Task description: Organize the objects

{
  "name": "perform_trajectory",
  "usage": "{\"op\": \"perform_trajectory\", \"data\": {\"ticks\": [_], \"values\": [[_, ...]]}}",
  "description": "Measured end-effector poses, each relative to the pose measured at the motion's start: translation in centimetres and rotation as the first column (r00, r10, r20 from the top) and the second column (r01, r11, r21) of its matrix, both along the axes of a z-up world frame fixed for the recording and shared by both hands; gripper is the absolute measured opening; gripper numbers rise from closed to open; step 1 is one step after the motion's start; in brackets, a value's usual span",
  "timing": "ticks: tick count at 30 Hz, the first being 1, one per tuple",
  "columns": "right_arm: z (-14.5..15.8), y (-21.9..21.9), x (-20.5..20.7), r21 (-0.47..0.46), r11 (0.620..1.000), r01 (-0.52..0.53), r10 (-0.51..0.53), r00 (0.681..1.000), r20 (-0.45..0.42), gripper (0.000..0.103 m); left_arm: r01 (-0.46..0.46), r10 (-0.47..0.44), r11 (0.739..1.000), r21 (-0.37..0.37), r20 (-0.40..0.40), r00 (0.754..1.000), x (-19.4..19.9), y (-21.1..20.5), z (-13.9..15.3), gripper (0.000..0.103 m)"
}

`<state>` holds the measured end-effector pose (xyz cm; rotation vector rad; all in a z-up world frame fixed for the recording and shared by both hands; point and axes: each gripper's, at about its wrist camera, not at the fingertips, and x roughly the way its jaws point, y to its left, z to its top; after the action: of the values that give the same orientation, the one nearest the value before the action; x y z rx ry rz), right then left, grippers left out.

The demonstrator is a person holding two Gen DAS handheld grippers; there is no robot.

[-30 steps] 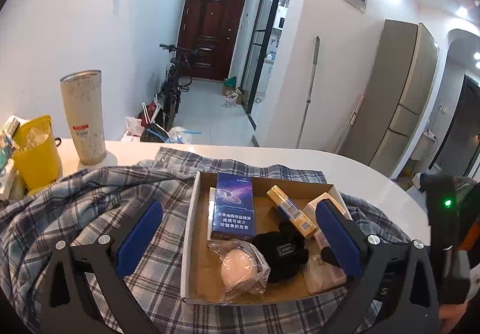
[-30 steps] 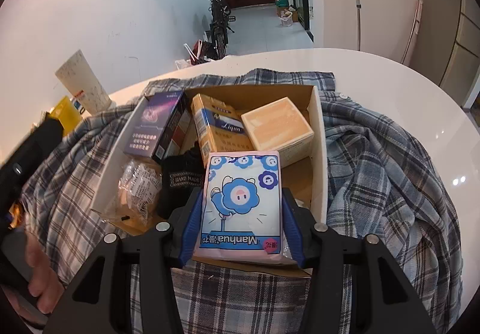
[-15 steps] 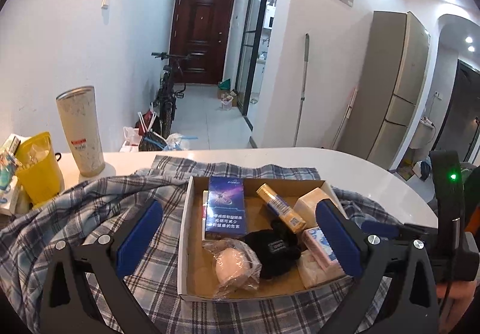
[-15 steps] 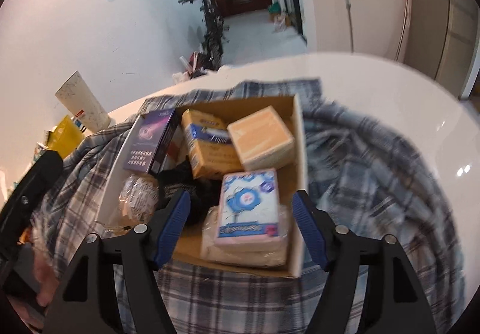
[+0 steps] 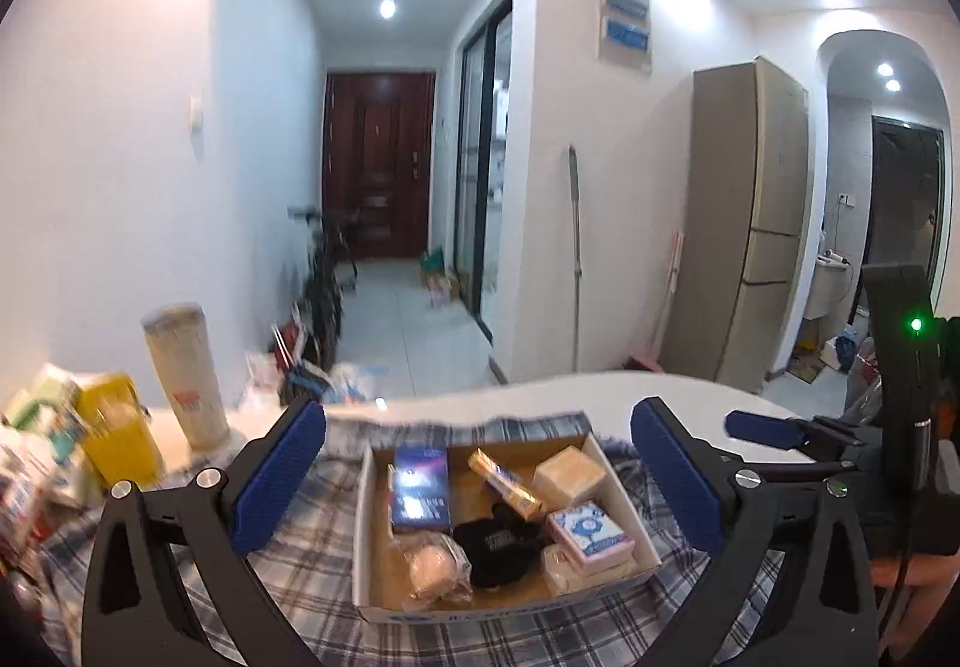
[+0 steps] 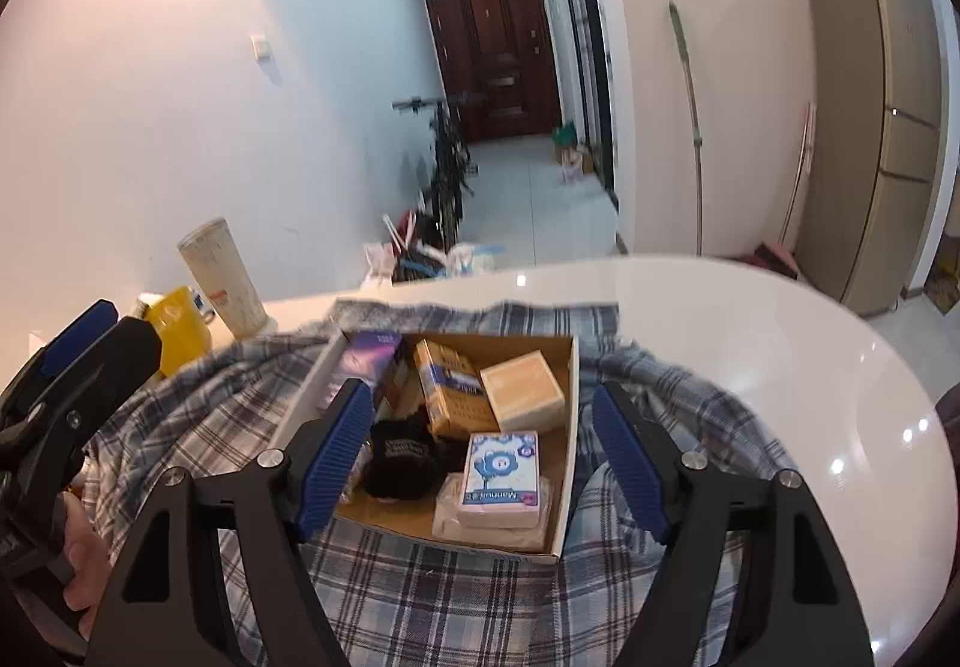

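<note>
A shallow cardboard box (image 5: pixel 369 595) (image 6: pixel 567 427) sits on a plaid shirt (image 6: pixel 420 595). It holds a purple pack (image 5: pixel 420 493), a yellow carton (image 6: pixel 447 388), a tan box (image 6: pixel 522 391), a black pouch (image 5: pixel 492 544), a wrapped bun (image 5: pixel 429 574) and a pink-and-blue tissue pack (image 6: pixel 501 478) (image 5: pixel 588 535) lying on a clear packet. My left gripper (image 5: pixel 474 478) is open and empty, raised in front of the box. My right gripper (image 6: pixel 477 463) is open and empty, above the box's near edge.
The white round table (image 6: pixel 750 319) carries a tall speckled tumbler (image 5: pixel 183 385), a yellow cup (image 5: pixel 117 427) and clutter at the far left. Beyond are a hallway with a bicycle (image 6: pixel 444 157), a fridge (image 5: pixel 750 223) and a mop (image 5: pixel 576 247).
My right gripper opened and let go of the tissue pack, which now lies in the box. Both grippers have pulled back and up from the box.
</note>
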<state>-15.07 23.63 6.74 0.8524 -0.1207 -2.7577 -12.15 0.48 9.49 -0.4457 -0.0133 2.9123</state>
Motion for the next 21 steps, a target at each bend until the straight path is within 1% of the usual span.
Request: {"op": "perform_trajectory", "data": {"ticks": [1, 2, 4, 6, 10, 13, 17, 19, 21], "values": [[0.5, 0.1, 0.6, 0.001, 1.000, 0.004, -0.004, 1.000, -0.024, 0.087, -0.004, 0.004, 1.000, -0.015, -0.033, 0.999, 0.9, 0.3, 0.6, 0.103], [1.1, 0.3, 1.3, 0.001, 1.000, 0.009, -0.009, 0.998, -0.057, 0.093, -0.009, 0.007, 1.000, -0.030, -0.069, 0.998, 1.9, 0.6, 1.1, 0.103], [2.2, 0.5, 2.8, 0.006, 1.000, 0.017, -0.016, 0.992, -0.121, 0.097, -0.021, 0.015, 0.999, -0.046, -0.122, 0.992, 3.3, 0.9, 2.0, 0.103], [3.3, 0.5, 4.2, 0.026, 0.999, 0.024, -0.018, 0.983, -0.185, 0.103, -0.033, 0.026, 0.999, -0.041, -0.156, 0.987, 4.5, 1.1, 2.8, 0.103], [4.9, 0.5, 6.5, 0.086, 0.995, 0.041, -0.015, 0.961, -0.276, 0.103, -0.004, 0.005, 1.000, 0.002, -0.194, 0.981, 6.8, 1.1, 4.1, 0.103], [5.5, 0.5, 7.4, 0.102, 0.994, 0.045, -0.012, 0.953, -0.303, 0.103, -0.001, 0.003, 1.000, 0.010, -0.215, 0.977, 7.9, 1.1, 4.9, 0.103], [5.9, 0.8, 8.4, 0.091, 0.995, 0.036, -0.006, 0.949, -0.316, 0.103, -0.027, 0.022, 1.000, -0.016, -0.247, 0.969, 8.9, 1.5, 5.3, 0.103], [6.1, 1.0, 8.8, 0.084, 0.996, 0.032, -0.004, 0.947, -0.320, 0.103, -0.020, 0.015, 1.000, -0.020, -0.240, 0.971, 9.2, 1.5, 5.4, 0.103], [6.2, 1.1, 9.4, 0.081, 0.996, 0.041, -0.013, 0.945, -0.328, 0.103, -0.031, 0.024, 0.999, -0.030, -0.204, 0.979, 9.5, 1.8, 5.6, 0.103]]}}
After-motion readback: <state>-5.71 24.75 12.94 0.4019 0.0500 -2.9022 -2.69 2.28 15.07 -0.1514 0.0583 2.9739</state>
